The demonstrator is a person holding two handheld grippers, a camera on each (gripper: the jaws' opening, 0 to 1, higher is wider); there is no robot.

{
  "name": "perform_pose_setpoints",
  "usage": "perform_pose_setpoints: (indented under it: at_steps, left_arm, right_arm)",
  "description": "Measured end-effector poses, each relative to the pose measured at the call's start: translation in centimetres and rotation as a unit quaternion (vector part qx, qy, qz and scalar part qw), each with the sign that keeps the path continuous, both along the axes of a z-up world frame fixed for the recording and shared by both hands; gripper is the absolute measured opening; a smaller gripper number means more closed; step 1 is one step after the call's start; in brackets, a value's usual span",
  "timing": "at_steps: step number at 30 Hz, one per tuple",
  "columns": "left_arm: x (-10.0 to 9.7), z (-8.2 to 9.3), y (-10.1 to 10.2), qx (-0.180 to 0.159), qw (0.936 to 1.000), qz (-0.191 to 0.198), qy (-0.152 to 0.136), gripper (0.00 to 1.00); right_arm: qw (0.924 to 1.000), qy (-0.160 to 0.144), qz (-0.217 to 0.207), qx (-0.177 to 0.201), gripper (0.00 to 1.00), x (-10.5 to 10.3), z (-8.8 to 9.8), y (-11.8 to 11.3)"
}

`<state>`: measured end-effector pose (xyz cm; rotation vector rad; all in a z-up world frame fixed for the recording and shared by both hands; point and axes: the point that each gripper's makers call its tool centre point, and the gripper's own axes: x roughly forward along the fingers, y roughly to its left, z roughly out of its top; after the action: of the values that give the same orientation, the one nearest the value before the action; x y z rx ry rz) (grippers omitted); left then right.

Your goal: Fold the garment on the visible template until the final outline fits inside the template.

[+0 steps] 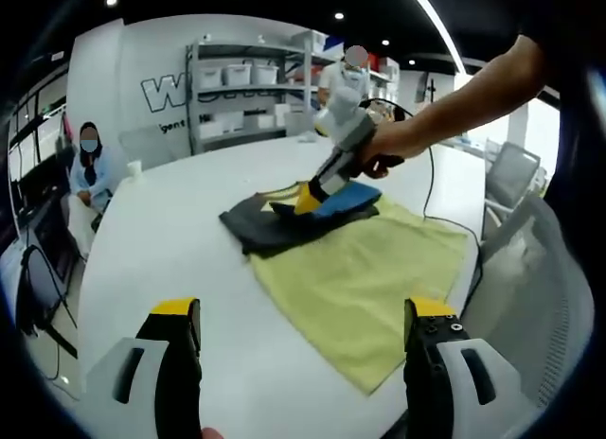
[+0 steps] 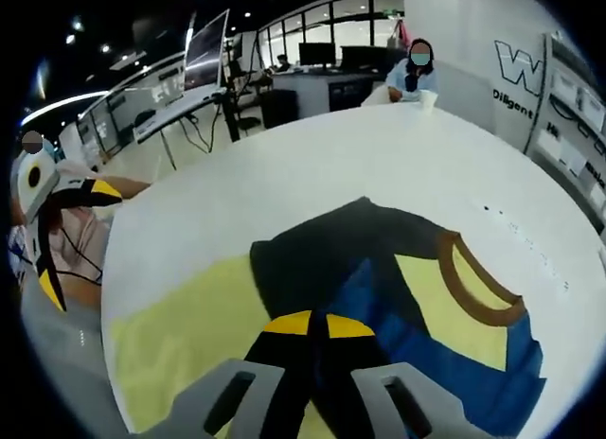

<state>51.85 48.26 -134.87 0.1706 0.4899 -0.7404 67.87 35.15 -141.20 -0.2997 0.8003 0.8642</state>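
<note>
Garment (image 1: pixel 284 221) partly folded on yellow template (image 1: pixel 369 278), white bench (image 1: pixel 161 240), right gripper (image 2: pixel 317 327) fingers apparently pinching garment, left gripper (image 1: pixel 303 316) fingers spread, clear of cloth.

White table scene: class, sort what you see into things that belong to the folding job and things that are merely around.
Part of the job:
- dark, blue and yellow garment with brown collar
- flat yellow-green template sheet
- right gripper, shut on the garment
- left gripper, open

Just around:
- metal shelving with white bins
- black cable
- seated person
</note>
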Motion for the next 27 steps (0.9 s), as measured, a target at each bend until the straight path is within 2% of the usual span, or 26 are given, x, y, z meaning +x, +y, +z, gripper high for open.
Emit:
perform_pose_setpoints:
  at_steps: [5, 9, 15, 19, 23, 27]
  left_arm:
    - [0.1, -0.1, 0.1, 0.002, 1.0, -0.001, 0.001, 0.86]
    - [0.3, 0.0, 0.2, 0.001, 1.0, 0.001, 0.0, 0.86]
    - [0.1, -0.1, 0.1, -0.001, 1.0, 0.0, 0.001, 0.86]
    - [0.0, -0.3, 0.3, 0.0, 1.0, 0.001, 0.002, 0.86]
    - [0.1, -0.2, 0.4, -0.002, 1.0, 0.004, 0.002, 0.86]
    - [0.2, -0.1, 0.3, -0.002, 1.0, 0.003, 0.0, 0.86]
  right_arm:
    - [0.9999, 0.01, -0.002, 0.001, 0.0, -0.3, -0.6, 0.1]
    - [1.0, 0.005, 0.006, -0.001, 0.0, -0.2, -0.7, 0.2]
    - [0.9999, 0.011, 0.003, -0.011, 0.0, -0.4, -1.4, 0.2]
    - [0.9999, 0.004, 0.012, -0.012, 0.04, -0.7, -1.3, 0.3]
    - [0.9998, 0.009, 0.014, -0.008, 0.09, -1.1, -1.3, 0.3]
    - [0.9998, 0.002, 0.017, -0.004, 0.11, -1.4, -0.6, 0.0]
